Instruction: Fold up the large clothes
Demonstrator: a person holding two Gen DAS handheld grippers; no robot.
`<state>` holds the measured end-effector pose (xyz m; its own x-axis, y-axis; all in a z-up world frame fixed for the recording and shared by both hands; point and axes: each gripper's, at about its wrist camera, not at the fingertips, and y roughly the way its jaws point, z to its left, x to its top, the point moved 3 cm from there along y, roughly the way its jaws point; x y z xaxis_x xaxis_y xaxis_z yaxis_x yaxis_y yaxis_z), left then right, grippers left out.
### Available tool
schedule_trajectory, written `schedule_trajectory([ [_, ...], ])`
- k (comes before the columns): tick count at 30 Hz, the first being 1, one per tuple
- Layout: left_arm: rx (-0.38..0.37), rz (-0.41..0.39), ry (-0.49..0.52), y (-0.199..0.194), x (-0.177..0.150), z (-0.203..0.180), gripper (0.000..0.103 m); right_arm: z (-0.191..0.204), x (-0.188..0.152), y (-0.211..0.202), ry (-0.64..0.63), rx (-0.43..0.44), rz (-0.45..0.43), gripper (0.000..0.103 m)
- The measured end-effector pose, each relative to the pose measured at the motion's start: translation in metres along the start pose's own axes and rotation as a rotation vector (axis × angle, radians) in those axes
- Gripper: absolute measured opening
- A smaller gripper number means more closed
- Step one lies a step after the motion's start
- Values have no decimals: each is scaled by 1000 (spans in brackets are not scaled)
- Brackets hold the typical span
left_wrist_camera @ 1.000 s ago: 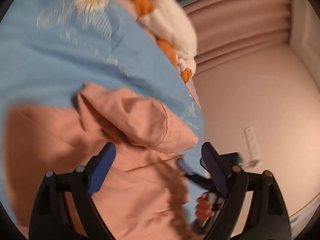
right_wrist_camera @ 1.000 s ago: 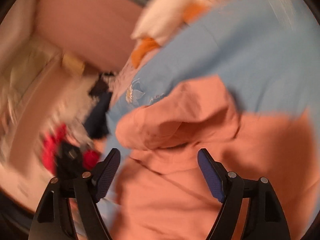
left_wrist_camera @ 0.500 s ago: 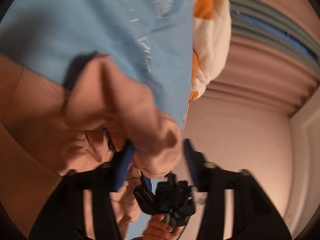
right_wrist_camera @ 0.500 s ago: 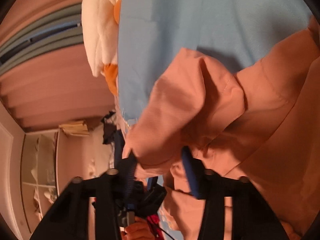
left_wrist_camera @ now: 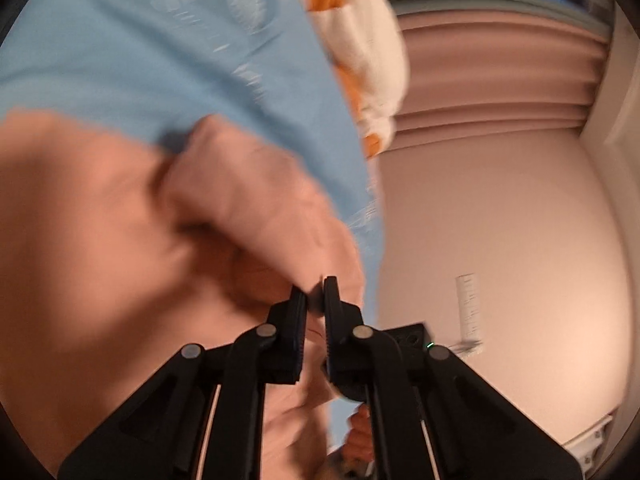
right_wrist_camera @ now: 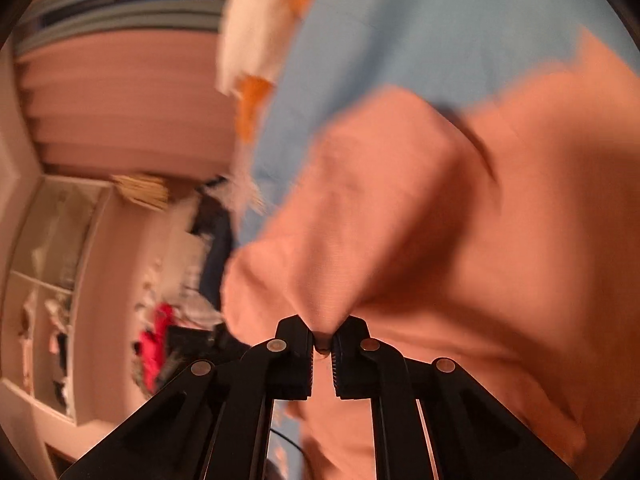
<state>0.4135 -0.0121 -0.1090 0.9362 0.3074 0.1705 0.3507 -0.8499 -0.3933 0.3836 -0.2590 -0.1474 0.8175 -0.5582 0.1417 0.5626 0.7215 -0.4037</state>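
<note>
A large salmon-pink garment (left_wrist_camera: 120, 240) lies bunched on a light blue sheet (left_wrist_camera: 140, 60) with white flower prints. My left gripper (left_wrist_camera: 316, 292) is closing its jaws on a raised fold at the garment's right edge, and the pads pinch the cloth. In the right wrist view the same pink garment (right_wrist_camera: 440, 220) fills the right half over the blue sheet (right_wrist_camera: 440, 20). There my right gripper (right_wrist_camera: 323, 326) is closing its jaws on a peak of the fabric, which is squeezed between its pads. Both views are blurred.
A white and orange plush blanket (left_wrist_camera: 360, 40) lies at the far end of the sheet. Pink pleated curtains (left_wrist_camera: 500, 80) and a bare wall (left_wrist_camera: 500, 240) stand behind. A person's hand (left_wrist_camera: 360, 432) shows below. Left of the bed are shelves (right_wrist_camera: 44, 260) and a clothes pile (right_wrist_camera: 156, 340).
Both grippers went from wide open around the garment's fold to shut on it. Both views rolled and sank a little towards the cloth.
</note>
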Motion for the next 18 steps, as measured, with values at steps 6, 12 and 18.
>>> schedule_trajectory([
  [6, 197, 5, -8, -2, -9, 38, 5, -34, -16, 15, 36, -133, 51, 9],
  [12, 225, -12, 108, -23, -7, 4, 18, -25, -18, -14, 40, -136, 58, 40],
  [18, 271, -63, 257, -17, -4, -39, 70, 6, -15, -45, -158, -224, -67, 42],
])
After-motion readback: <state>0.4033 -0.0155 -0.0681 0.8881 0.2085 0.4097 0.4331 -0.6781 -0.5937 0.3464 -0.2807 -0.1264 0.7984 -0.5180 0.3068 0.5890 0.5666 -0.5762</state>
